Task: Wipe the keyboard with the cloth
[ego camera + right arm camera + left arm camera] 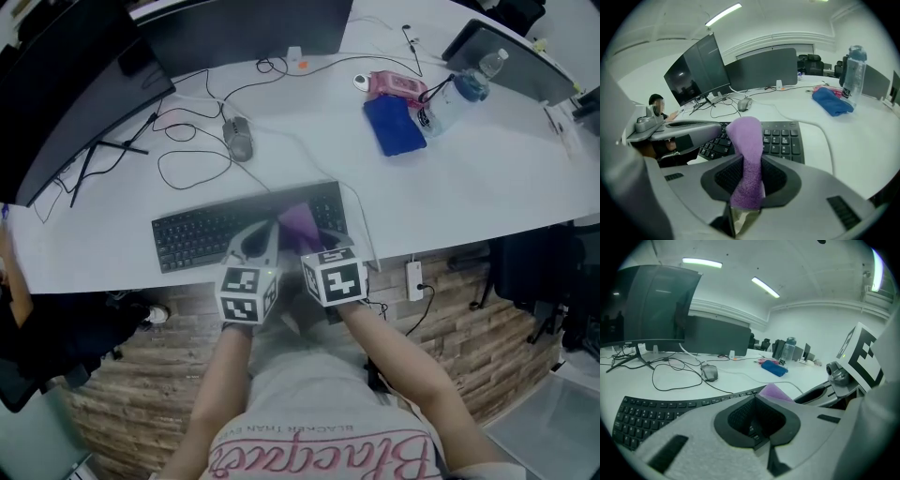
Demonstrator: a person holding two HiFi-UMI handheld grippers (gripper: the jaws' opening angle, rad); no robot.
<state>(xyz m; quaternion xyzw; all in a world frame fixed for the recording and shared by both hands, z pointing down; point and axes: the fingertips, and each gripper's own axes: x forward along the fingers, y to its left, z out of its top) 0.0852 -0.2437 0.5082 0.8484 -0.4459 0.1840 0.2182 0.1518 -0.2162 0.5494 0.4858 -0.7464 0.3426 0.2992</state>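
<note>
One cloth [746, 140], one keyboard [782, 138], two grippers
Right gripper [746, 160] clamps the purple cloth above the keyboard; left gripper [756, 398], just beside, jaws together, empty.

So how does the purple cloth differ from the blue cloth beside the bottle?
The purple cloth is pinched in the right claw over the keyboard; the blue cloth lies loose on the desk beside the water bottle, with no claw on it. The purple cloth is bunched into a narrow upright strip; the blue cloth lies spread and low. Both look like soft fabric.
</note>
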